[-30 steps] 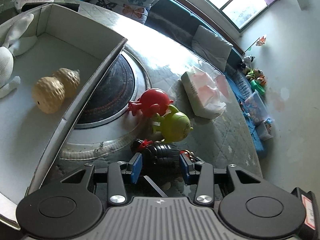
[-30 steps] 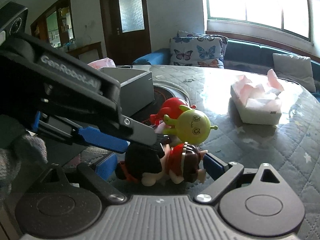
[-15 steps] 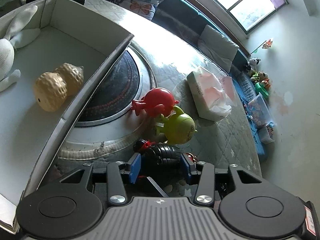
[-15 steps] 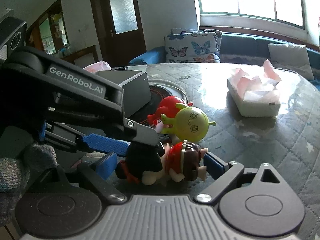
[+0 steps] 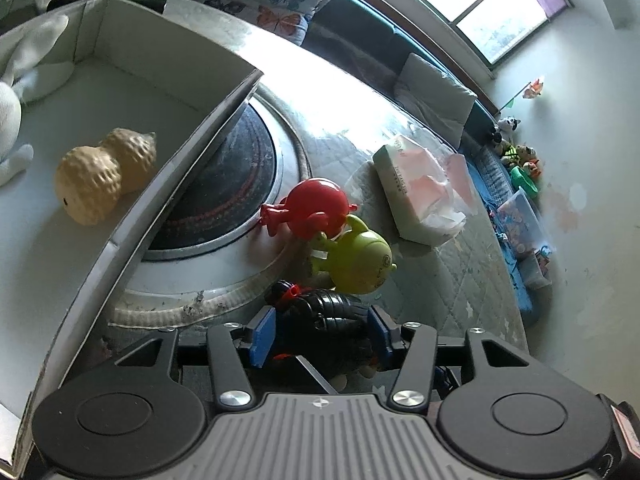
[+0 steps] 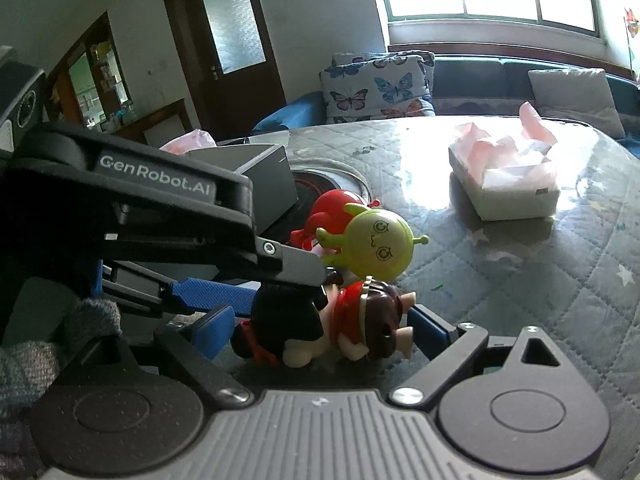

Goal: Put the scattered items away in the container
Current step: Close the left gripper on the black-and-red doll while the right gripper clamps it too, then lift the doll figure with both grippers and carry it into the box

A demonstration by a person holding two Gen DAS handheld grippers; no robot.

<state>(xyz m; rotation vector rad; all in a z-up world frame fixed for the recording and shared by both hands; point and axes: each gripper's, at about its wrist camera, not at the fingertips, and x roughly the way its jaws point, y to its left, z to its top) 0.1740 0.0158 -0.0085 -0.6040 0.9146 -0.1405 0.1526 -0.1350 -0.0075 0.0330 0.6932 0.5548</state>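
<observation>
A small doll [image 6: 320,324] with a black body and red-and-brown head lies sideways on the quilted table. My right gripper [image 6: 320,330] spans it lengthwise, one blue pad touching its feet and the other its head. My left gripper [image 5: 322,334] comes in from the left across the black body [image 5: 320,308]. Its jaws are opening and the pads stand just off the doll's sides. A red round toy [image 5: 316,208] and a green alien toy [image 5: 360,260] lie just beyond. The grey box [image 5: 192,152] to the left holds a tan bumpy toy [image 5: 100,176] and a white plush [image 5: 12,120].
A round dark hob plate [image 5: 236,184] is set into the table beside the box. A tissue box [image 5: 420,196] with pink tissue stands further right. A sofa with cushions runs behind the table, and the table edge drops off at the right.
The left gripper's pads have spread apart and come off the doll's black body. The doll and the right gripper's pads keep their places.
</observation>
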